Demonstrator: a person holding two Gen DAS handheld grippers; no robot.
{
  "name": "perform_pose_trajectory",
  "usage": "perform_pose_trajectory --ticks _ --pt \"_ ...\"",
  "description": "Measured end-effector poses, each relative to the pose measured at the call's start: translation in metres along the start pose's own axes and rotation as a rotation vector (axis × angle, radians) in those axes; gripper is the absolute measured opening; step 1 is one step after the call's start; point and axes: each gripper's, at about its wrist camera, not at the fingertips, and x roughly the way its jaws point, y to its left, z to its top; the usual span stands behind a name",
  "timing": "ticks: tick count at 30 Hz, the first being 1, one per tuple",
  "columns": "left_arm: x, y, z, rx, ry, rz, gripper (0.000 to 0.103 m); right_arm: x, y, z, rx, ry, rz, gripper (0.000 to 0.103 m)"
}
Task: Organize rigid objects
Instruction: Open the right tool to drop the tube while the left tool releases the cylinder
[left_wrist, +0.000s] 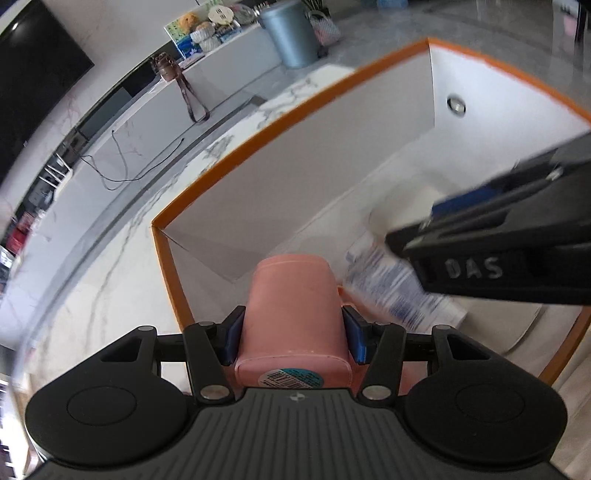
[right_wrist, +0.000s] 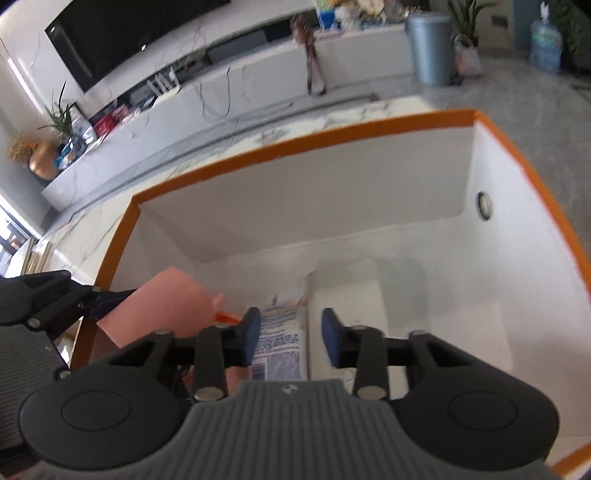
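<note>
Pink cup (left_wrist: 291, 314), one white carton (right_wrist: 284, 350), one orange-rimmed box (right_wrist: 295, 142)

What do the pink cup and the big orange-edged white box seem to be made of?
Pink cup: probably matte plastic; smooth, uniform colour, moulded base rim, barcode sticker underneath. Orange-edged white box: likely stiff cardboard or laminated board; thin flat walls, sharp folded corners, a crease in one corner, a metal eyelet in one wall.

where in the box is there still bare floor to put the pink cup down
Bare floor lies along the far wall of the box, and on the right below the round metal eyelet. The near left is crowded: the pink cup in the left hand-held gripper hangs beside the white bottle under the right hand-held gripper.
</note>
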Motion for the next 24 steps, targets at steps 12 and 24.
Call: perform_pose_trajectory --ticks 12,24 --pt "0.004 -0.007 -0.003 0.039 0.028 0.035 0.067 -0.013 0.001 -0.01 -0.035 -0.097 0.006 0.039" --pt "-0.015 0.002 -0.01 -0.015 -0.101 0.009 0.085 -0.015 0.003 -0.012 -0.042 -0.113 -0.003 0.053"
